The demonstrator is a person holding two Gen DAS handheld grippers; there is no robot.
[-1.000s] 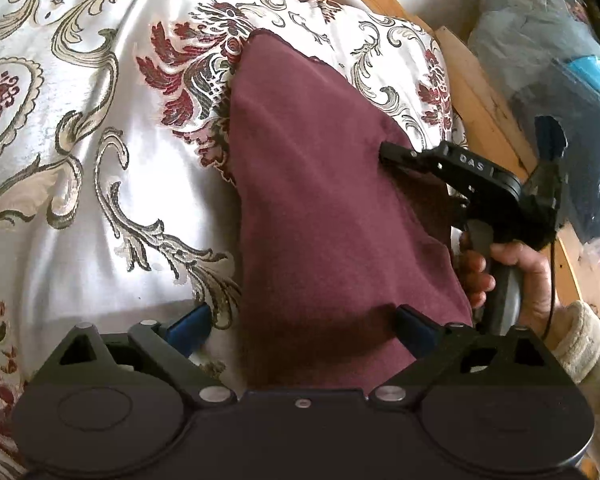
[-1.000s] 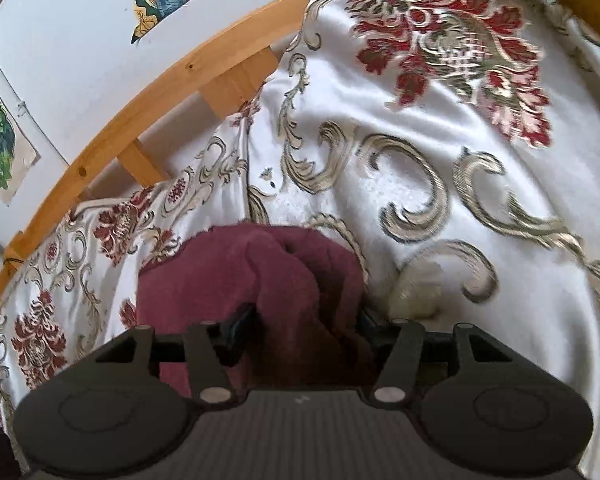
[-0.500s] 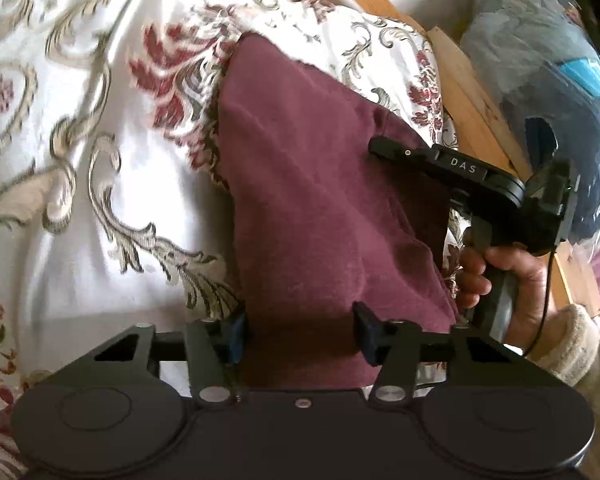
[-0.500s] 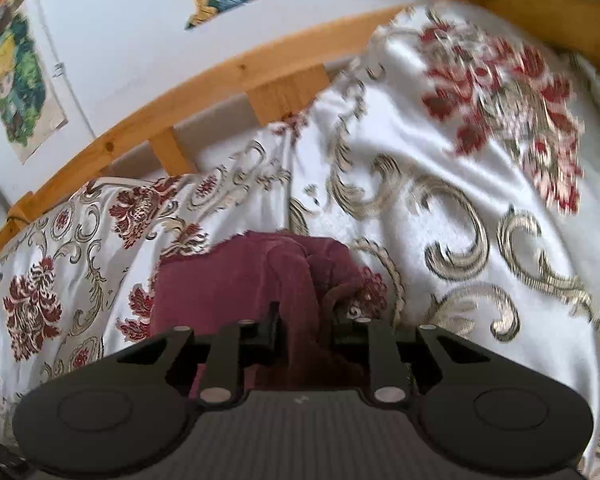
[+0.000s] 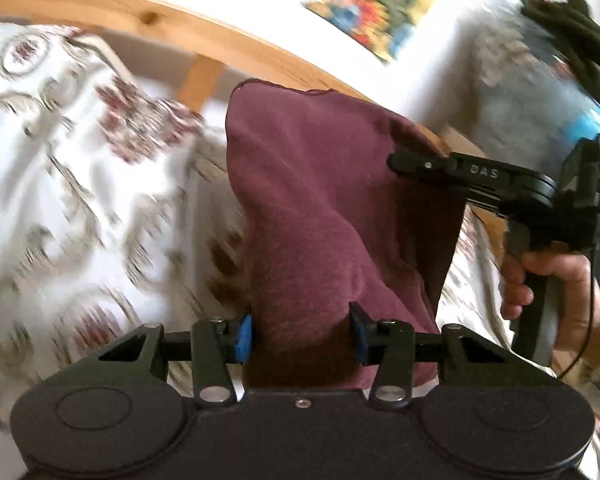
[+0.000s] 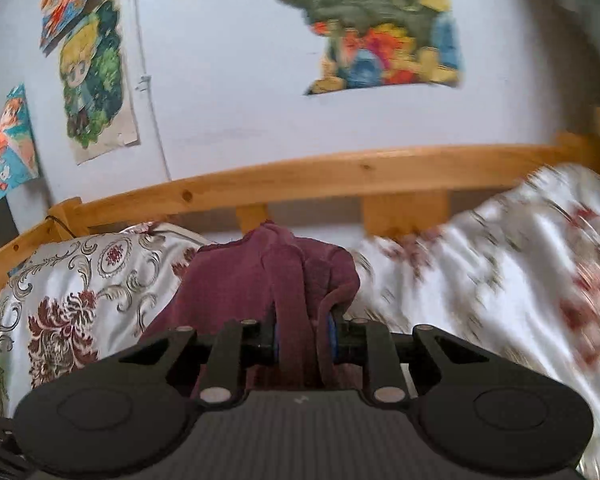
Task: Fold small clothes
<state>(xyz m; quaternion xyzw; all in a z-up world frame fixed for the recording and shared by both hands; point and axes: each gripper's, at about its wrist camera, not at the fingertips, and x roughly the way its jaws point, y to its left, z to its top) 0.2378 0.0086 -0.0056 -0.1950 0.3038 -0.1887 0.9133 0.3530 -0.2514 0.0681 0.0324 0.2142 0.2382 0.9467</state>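
Note:
A small maroon garment [image 5: 312, 208] hangs lifted above the bed, stretched between both grippers. My left gripper [image 5: 300, 334] is shut on its near edge, cloth bunched between the blue pads. My right gripper [image 6: 303, 340] is shut on a bunched fold of the same garment [image 6: 252, 280]. In the left wrist view the right gripper [image 5: 404, 159] shows at the right, held by a hand, its fingers pinching the garment's far edge.
A white bedspread [image 5: 80, 184] with gold and red flower patterns covers the bed, also in the right wrist view [image 6: 500, 280]. A wooden bed rail [image 6: 340, 176] runs behind. Posters [image 6: 92, 80] hang on the wall. A bluish bundle [image 5: 532, 92] sits at the right.
Both grippers closed on the maroon garment and raised it off the bedspread. Both cameras tilted up, so the rail and wall now show.

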